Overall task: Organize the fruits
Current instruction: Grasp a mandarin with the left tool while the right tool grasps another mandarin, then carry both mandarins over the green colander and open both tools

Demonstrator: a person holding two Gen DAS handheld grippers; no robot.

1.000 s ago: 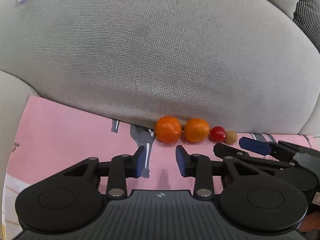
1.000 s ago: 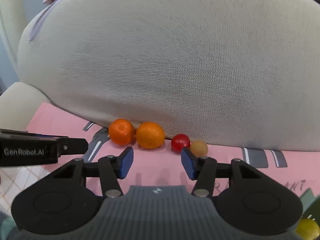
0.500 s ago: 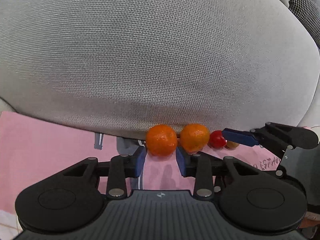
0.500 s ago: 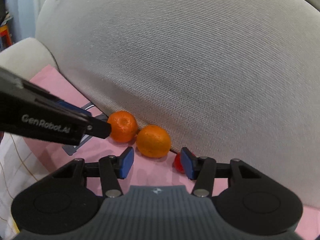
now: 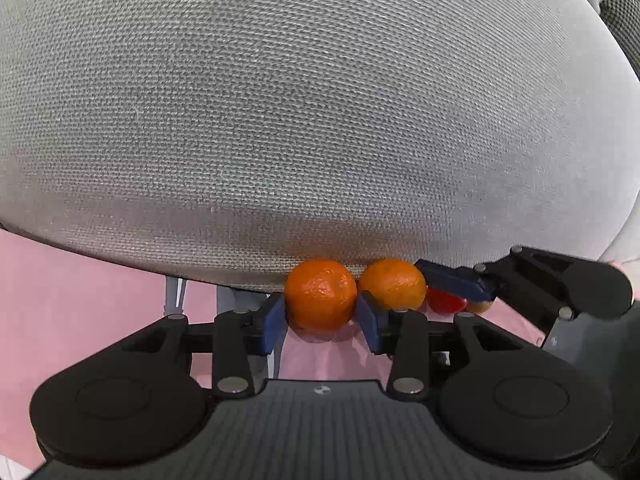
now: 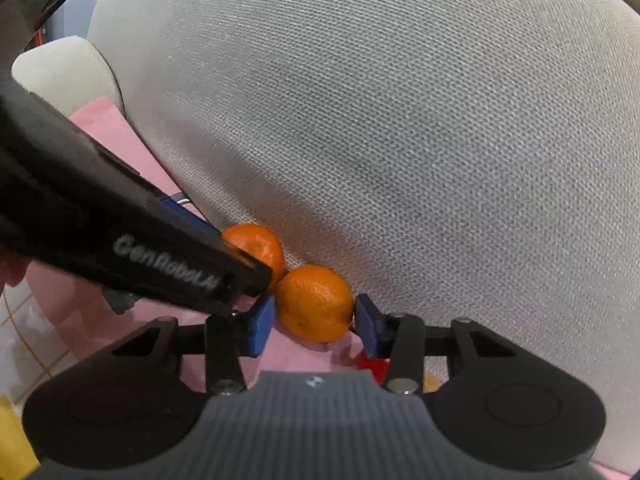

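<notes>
Two oranges lie side by side on a pink cloth (image 5: 80, 300) at the foot of a grey cushion (image 5: 320, 120). The left orange (image 5: 320, 294) sits between the blue pads of my left gripper (image 5: 322, 326), whose jaws are opening. The right orange (image 6: 314, 302) sits between the pads of my right gripper (image 6: 314, 326), whose jaws are closing; its pads flank the orange closely. Both oranges rest on the cloth. A small red fruit (image 5: 446, 302) and a small brownish fruit (image 5: 478, 306) lie just right of them, partly hidden behind a right gripper finger (image 5: 456, 282).
The grey cushion (image 6: 400, 120) bulges over the fruits and fills the upper part of both views. The left gripper's black body (image 6: 160, 256) crosses the right wrist view close to the left orange (image 6: 256, 246). A yellow thing (image 6: 12, 432) shows at the bottom left.
Both grippers have come forward and down to the oranges. The left jaws have widened around the left orange, the right jaws have narrowed around the right one, and the right gripper has rolled.
</notes>
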